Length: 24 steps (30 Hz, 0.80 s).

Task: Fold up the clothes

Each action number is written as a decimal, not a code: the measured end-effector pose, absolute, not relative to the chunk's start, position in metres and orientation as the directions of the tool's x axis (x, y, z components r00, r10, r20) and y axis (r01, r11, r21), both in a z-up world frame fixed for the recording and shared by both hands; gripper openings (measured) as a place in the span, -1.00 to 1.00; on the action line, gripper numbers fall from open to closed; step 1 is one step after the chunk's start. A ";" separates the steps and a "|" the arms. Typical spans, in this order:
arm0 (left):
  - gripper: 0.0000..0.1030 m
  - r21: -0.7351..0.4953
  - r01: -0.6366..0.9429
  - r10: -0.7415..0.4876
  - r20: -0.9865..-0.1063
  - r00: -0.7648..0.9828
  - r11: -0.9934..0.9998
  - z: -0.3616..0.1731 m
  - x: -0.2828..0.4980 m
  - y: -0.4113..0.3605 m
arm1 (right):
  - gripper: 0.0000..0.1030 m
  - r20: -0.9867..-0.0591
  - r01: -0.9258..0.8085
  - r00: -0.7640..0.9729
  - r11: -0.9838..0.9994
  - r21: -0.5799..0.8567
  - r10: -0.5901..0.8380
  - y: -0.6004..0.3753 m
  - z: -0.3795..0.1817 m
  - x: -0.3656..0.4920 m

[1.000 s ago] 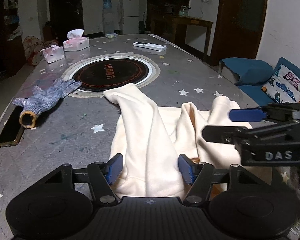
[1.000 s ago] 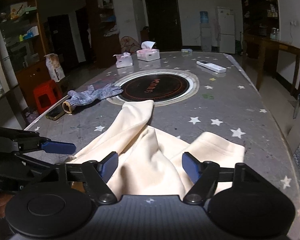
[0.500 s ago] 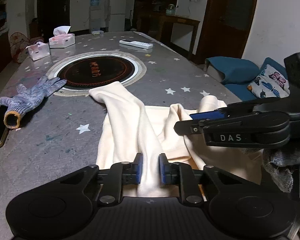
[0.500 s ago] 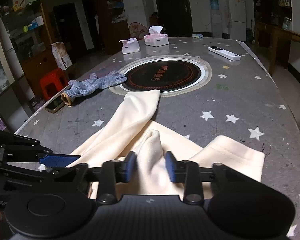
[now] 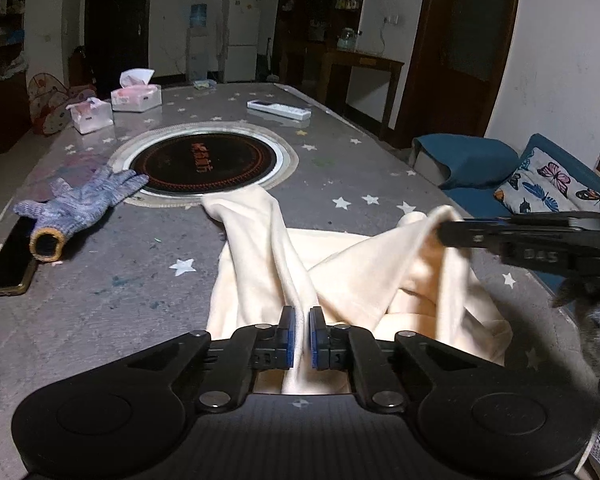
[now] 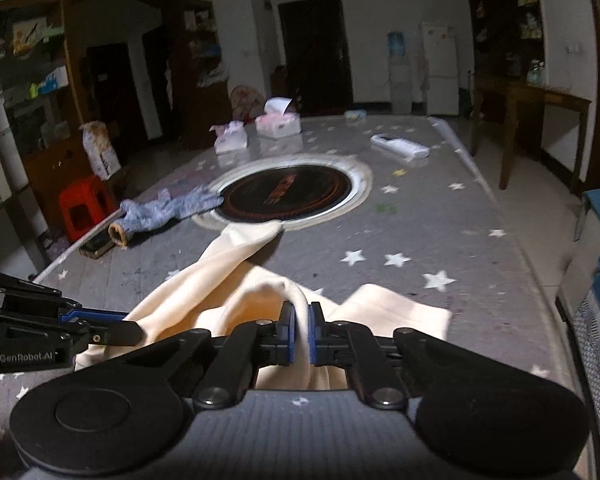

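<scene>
A cream garment point(image 5: 372, 276) lies crumpled on the grey star-patterned table point(image 5: 120, 280), one long part stretching toward the round hob. My left gripper point(image 5: 302, 338) is shut on a fold of the cream garment at its near edge. My right gripper point(image 6: 300, 336) is shut on another fold of the garment point(image 6: 236, 300) and lifts it off the table. The right gripper also shows in the left wrist view point(image 5: 448, 234), pinching the raised cloth. The left gripper shows in the right wrist view point(image 6: 128, 330) at the garment's left edge.
A round black hob point(image 5: 204, 160) sits mid-table. A blue knit glove point(image 5: 80, 200) and a phone point(image 5: 10, 260) lie at left. Two tissue boxes point(image 5: 136, 96) and a remote point(image 5: 278, 109) are at the far end. A blue sofa with a butterfly cushion point(image 5: 556, 184) stands right.
Both grippers went from open to shut on folds of the cream garment. The right gripper has since lifted its fold upward, pulling the cloth taut.
</scene>
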<state>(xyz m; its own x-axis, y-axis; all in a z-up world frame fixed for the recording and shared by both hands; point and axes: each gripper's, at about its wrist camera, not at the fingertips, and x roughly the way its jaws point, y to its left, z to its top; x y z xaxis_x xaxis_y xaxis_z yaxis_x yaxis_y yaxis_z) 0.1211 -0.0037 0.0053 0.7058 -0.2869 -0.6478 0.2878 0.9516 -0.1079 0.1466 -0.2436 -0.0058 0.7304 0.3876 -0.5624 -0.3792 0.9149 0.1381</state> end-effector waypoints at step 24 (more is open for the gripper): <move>-0.87 -0.115 0.083 -0.139 -0.662 0.736 0.990 0.021 -0.007 0.079 | -0.83 -0.569 -0.087 0.804 0.981 0.173 0.172 -0.361 -0.004 0.031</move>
